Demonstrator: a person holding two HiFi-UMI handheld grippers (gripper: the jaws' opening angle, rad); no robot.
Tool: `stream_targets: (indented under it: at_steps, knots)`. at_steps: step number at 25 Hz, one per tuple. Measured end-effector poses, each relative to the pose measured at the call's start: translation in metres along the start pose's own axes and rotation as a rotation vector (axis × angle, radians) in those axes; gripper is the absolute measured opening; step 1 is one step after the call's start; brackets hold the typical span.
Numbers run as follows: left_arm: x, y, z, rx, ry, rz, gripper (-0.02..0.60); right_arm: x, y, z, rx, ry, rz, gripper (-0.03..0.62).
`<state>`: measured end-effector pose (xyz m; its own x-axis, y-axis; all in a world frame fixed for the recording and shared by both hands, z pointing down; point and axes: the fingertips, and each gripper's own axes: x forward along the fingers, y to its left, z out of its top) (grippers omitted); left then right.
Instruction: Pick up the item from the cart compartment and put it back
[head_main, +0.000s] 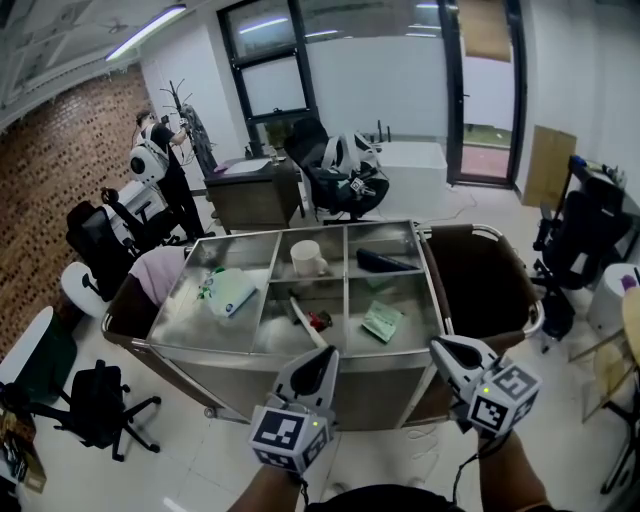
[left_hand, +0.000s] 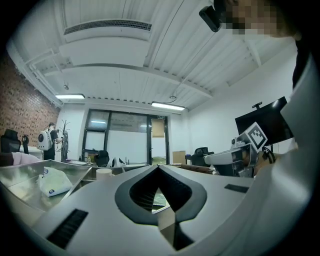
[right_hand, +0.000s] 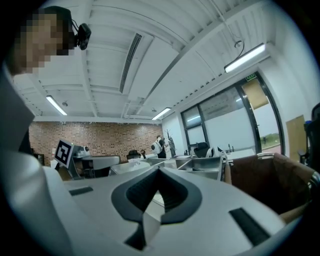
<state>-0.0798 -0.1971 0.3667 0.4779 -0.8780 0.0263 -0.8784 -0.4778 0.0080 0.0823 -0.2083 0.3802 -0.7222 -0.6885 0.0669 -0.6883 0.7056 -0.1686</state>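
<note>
Fingers (left_hand: 100, 210) of the left gripper (head_main: 322, 355) and right gripper (head_main: 442, 347) are pressed together, holding nothing, just short of the cart (head_main: 225, 388), so the pickup seems not yet begun.

Steel cart (head_main: 390, 385), open top: white cup (head_main: 307, 258) upright rear-mid compt, green packet (head_main: 383, 321) flat front-right compt.

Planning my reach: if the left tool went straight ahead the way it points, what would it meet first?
Probably the cart's near rim or the compartment just beyond; the left tool points across it, height unclear.
</note>
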Motion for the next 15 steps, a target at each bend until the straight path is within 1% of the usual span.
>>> stream_targets:
  at_steps: [4, 10, 15]
  knots:
    - [-0.0006, 0.0019, -0.0029, 0.007, 0.001, 0.004, -0.002, 0.0026, -0.0054, -0.0118, 0.01, 0.015, -0.01, 0.018]
    - [0.0006, -0.004, -0.0091, -0.009, 0.024, -0.012, -0.002, 0.0026, -0.0012, -0.0109, -0.001, 0.024, -0.011, 0.018]
    - [0.0013, -0.0045, -0.0055, -0.002, 0.011, -0.009, -0.002, 0.0011, -0.0005, -0.0093, -0.001, 0.024, -0.017, 0.018]
